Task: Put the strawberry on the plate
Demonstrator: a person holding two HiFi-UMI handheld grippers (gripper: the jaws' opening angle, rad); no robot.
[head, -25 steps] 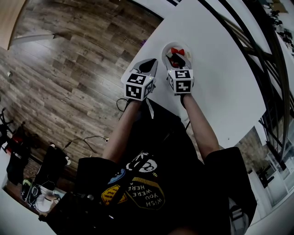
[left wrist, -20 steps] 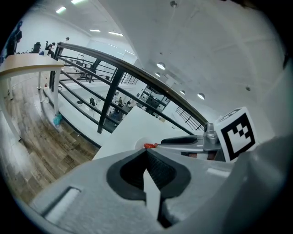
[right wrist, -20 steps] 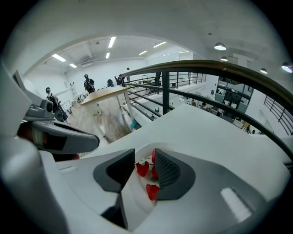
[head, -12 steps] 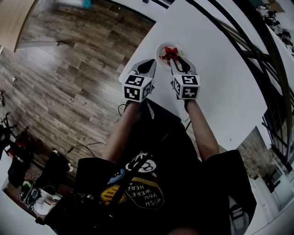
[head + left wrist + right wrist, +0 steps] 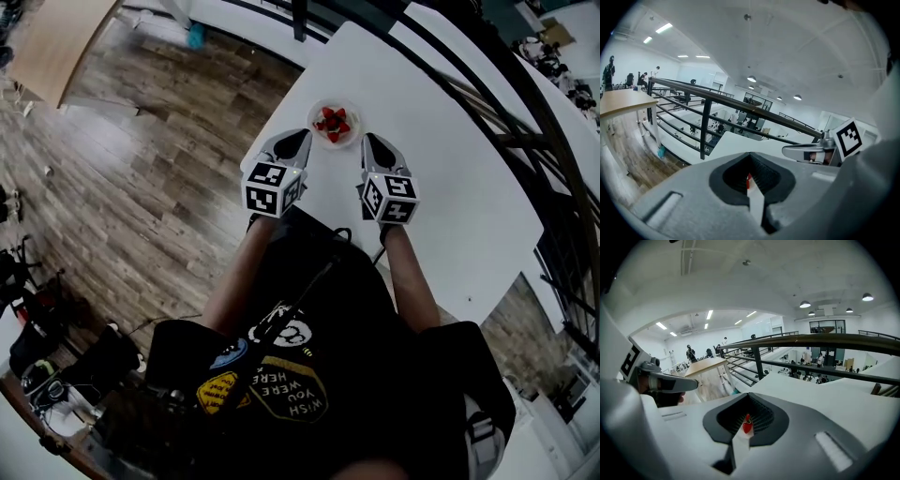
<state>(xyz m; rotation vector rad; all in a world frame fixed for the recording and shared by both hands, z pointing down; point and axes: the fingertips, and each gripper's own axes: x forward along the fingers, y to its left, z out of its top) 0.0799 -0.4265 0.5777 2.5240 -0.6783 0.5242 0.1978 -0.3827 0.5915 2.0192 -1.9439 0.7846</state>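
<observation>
Strawberry: the red strawberry (image 5: pixel 333 123) lies inside the small round white plate (image 5: pixel 313 114), upper centre of the head view, on the white tabletop (image 5: pixel 450 141).
Right jaws: my right gripper (image 5: pixel 371 141) sits just right of the plate, apart from it. Its jaws have just closed, tips together, with nothing between them. The red I see through the slit in the right gripper view is the fruit farther off.
Left jaws: my left gripper (image 5: pixel 298 138) sits just left of the plate, jaws together, empty.
Stage: I judge the placing done; what remains is backing off.
Doing it well: I would draw both grippers up and toward the lower frame, straight back along their own lines and never across the plate, so neither closed tip nudges the rim.
Risk: a sideways swing could shift the plate or roll the fruit off.
</observation>
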